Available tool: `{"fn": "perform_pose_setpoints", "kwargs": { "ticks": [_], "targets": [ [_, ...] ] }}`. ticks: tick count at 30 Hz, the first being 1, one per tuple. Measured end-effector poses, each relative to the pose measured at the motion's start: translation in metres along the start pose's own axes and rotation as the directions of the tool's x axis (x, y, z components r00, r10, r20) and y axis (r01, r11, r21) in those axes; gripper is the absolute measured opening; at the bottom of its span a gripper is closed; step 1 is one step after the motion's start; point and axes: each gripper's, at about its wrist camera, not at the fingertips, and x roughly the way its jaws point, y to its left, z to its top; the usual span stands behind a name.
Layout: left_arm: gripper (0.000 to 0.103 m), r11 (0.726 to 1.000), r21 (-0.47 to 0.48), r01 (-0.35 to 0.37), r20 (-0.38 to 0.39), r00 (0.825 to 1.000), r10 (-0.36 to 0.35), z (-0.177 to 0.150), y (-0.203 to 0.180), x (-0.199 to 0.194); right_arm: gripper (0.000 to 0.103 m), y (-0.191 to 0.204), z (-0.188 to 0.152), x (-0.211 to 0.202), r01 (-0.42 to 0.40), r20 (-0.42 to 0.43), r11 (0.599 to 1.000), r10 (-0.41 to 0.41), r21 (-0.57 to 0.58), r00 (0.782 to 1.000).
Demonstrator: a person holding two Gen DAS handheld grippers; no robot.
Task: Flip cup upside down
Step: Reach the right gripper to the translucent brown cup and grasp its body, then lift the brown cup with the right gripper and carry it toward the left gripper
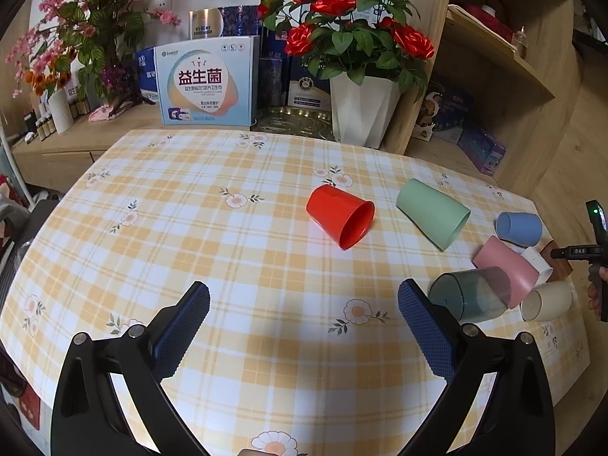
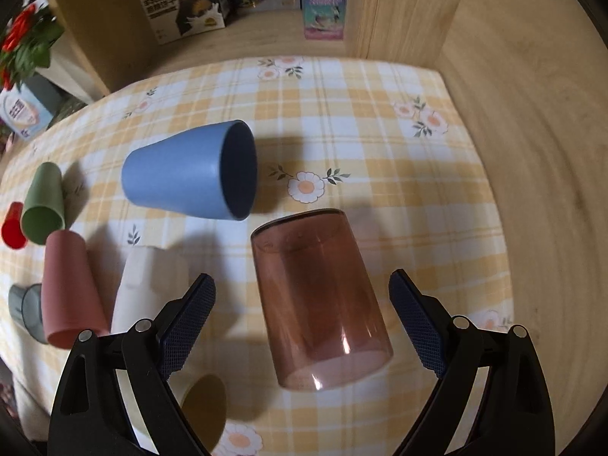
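On the checked tablecloth (image 2: 380,114) several cups lie tipped; a translucent brown cup (image 2: 319,296) lies between the spread, empty jaws of the right gripper (image 2: 302,319). Approach step: next, close on its wall. Left gripper (image 1: 304,326) hangs released.

Tablecloth (image 1: 266,266): smooth, faintly sheened printed check. Brown cup (image 2: 323,300): translucent glossy plastic. Blue cup (image 2: 178,174), pink cup (image 2: 68,288), green cup (image 1: 433,212): opaque matt plastic. Red cup (image 1: 338,212): smooth plastic with slight sheen. Shelving (image 1: 513,87): matt wood grain. Gripper pads (image 2: 418,326): rough, knurled blue texture.
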Motion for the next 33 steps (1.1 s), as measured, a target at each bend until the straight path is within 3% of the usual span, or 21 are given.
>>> {"fn": "perform_pose_setpoints", "kwargs": {
  "ticks": [7, 8, 9, 10, 20, 26, 33],
  "targets": [
    [0.097, 1.0, -0.009, 0.007, -0.019, 1.0, -0.007, -0.003, 0.003, 0.008, 0.089, -0.003, 0.005, 0.027, -0.016, -0.107, 0.998, 0.022, 0.056, 0.994],
    [0.097, 1.0, -0.012, 0.007, -0.021, 1.0, -0.007, -0.004, 0.004, 0.008, 0.083, -0.004, 0.004, 0.028, -0.006, -0.116, 0.998, 0.013, 0.064, 0.993],
    [0.097, 1.0, -0.014, 0.008, -0.022, 1.0, -0.009, -0.004, 0.005, 0.008, 0.069, -0.005, 0.003, 0.03, 0.021, -0.123, 0.997, -0.011, 0.076, 0.992],
    [0.097, 1.0, -0.016, 0.008, -0.023, 1.0, -0.009, -0.004, 0.005, 0.008, 0.067, -0.006, 0.003, 0.029, 0.015, -0.124, 0.996, -0.004, 0.091, 0.992],
    [0.097, 0.999, -0.028, 0.046, -0.021, 0.999, -0.047, -0.005, 0.016, -0.003, 0.066, 0.008, -0.019, -0.019, -0.02, 0.015, 0.985, 0.017, 0.169, 1.0],
    [0.097, 0.998, -0.027, 0.052, -0.018, 0.998, -0.053, -0.009, 0.029, -0.016, 0.066, 0.053, -0.038, -0.071, -0.035, 0.103, 0.989, 0.021, 0.142, 0.994],
    [0.097, 1.0, -0.027, -0.007, -0.013, 1.0, 0.006, -0.011, 0.066, -0.036, 0.066, 0.184, -0.05, -0.13, -0.17, 0.199, 0.985, 0.165, 0.01, 0.966]
  ]
}}
